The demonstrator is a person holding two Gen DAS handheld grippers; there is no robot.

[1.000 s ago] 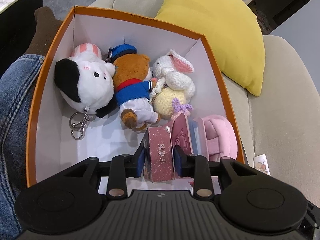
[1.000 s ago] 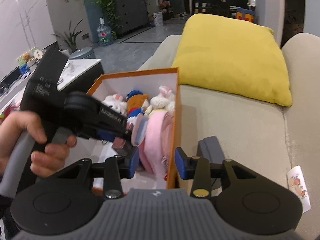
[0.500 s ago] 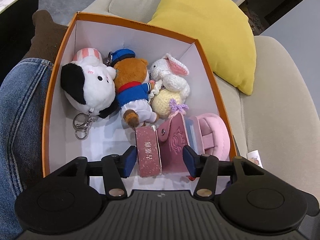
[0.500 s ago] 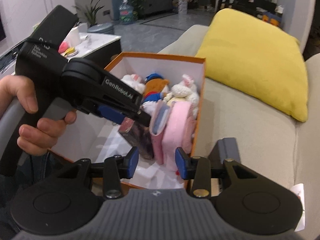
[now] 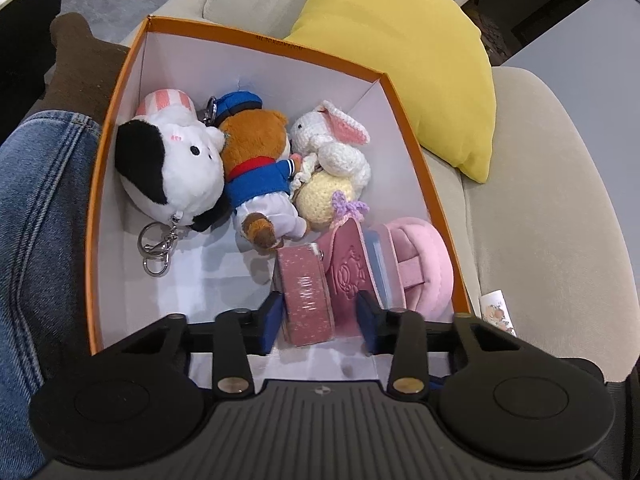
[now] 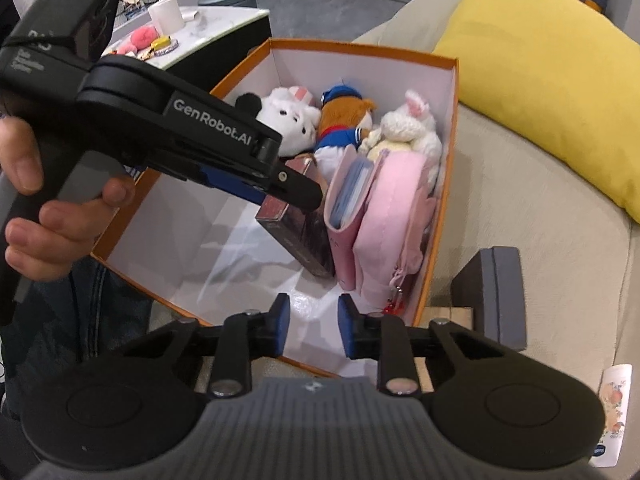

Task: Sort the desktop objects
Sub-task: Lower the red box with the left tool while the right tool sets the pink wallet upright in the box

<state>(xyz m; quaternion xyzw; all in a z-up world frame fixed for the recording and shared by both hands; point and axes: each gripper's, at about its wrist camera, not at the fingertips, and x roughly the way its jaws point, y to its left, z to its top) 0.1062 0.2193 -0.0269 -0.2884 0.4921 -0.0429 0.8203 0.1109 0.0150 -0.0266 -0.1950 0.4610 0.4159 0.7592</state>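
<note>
Having just let go of the dark pink box [image 5: 306, 294], now standing on end in the orange box [image 5: 404, 116] beside the pink wallet [image 5: 347, 270]. Left gripper [image 5: 318, 320] spreading wide, no longer clamping it. Right gripper [image 6: 309, 326] hovering apart and empty at the near rim. Placement looking finished; backing out seeming next.

- Left hand-held gripper [image 5: 318, 322]: jaws clamped the dark red box [image 5: 306, 294] a second ago; now spread wide, box released.
- Box now stands in the orange box [image 5: 102, 184], against the pink wallet [image 5: 348, 276].
- Right hand-held gripper [image 6: 310, 330] has pulled back to the near rim.
</note>
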